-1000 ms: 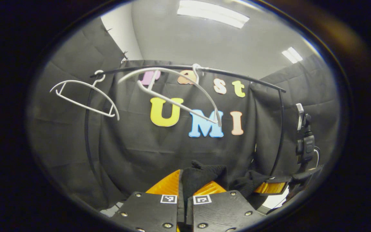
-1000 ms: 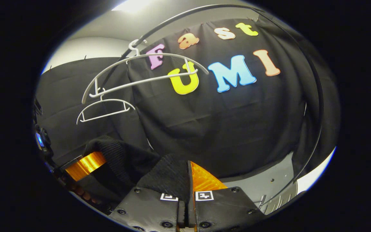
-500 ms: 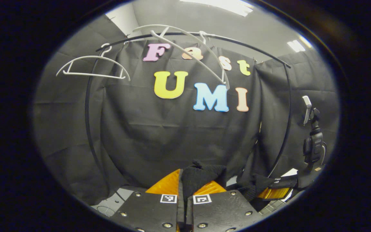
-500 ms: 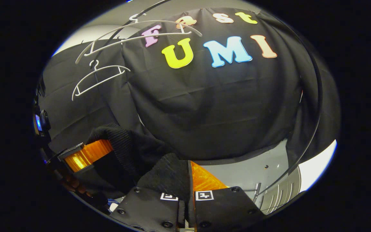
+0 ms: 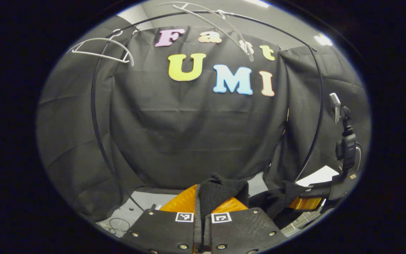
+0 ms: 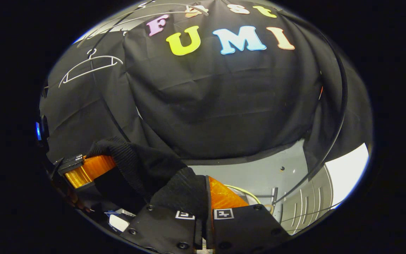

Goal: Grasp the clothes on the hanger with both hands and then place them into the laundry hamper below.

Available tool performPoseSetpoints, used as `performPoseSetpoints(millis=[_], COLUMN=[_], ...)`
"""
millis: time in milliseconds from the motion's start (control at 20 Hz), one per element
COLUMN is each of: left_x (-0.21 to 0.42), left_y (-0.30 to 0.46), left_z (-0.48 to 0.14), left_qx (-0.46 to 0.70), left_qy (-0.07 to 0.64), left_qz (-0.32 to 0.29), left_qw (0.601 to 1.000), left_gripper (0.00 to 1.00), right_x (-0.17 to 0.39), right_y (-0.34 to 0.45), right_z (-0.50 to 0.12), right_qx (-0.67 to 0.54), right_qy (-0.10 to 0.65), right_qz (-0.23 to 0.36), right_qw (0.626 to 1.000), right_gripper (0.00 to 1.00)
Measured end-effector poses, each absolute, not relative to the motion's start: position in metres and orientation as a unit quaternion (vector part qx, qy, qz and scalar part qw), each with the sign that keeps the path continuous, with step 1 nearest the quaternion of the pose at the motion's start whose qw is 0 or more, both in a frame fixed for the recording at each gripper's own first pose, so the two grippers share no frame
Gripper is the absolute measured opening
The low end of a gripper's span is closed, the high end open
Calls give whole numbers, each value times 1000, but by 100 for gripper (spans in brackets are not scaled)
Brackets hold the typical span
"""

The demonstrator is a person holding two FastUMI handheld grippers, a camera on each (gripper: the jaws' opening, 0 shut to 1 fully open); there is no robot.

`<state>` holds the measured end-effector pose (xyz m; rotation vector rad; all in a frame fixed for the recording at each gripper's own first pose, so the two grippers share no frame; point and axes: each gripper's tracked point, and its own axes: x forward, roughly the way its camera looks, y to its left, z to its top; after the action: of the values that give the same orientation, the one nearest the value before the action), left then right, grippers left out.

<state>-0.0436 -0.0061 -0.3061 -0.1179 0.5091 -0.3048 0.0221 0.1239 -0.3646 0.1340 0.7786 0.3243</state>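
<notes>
Already off the hangers (image 5: 99,53), and strung dark and slack between both grippers. Left gripper (image 5: 206,201) closed with its jaws pinching a bunch of the black knit garment (image 5: 220,192); right gripper (image 6: 203,197) likewise clamped on another fold of the same garment (image 6: 143,165), cloth bulging out over both tips. Long axis of the garment running side to side, from one pair of jaws across to the other, with the right gripper seen low at the right edge of the left gripper view and the left gripper low at the left of the right gripper view. White hangers bare and high on the black rail (image 5: 277,30), well above and beyond the jaws. Grey floor (image 6: 256,176) visible below and ahead; no hamper made out. Judged: hamper somewhere beneath the span, so next move downward, both hands level, neither arm clearly nearer.
</notes>
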Motion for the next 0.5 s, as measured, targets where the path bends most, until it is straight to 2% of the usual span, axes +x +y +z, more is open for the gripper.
performPoseSetpoints(millis=[500], left_x=[-59], left_y=[10], left_z=[-400], left_qx=[-14], left_qy=[356], left_qz=[-133], left_qw=[925], left_gripper=[3], right_x=[-5], right_y=[111], right_z=[-422], right_qx=[17], right_qy=[439], right_qz=[123], right_qw=[890], right_gripper=[10])
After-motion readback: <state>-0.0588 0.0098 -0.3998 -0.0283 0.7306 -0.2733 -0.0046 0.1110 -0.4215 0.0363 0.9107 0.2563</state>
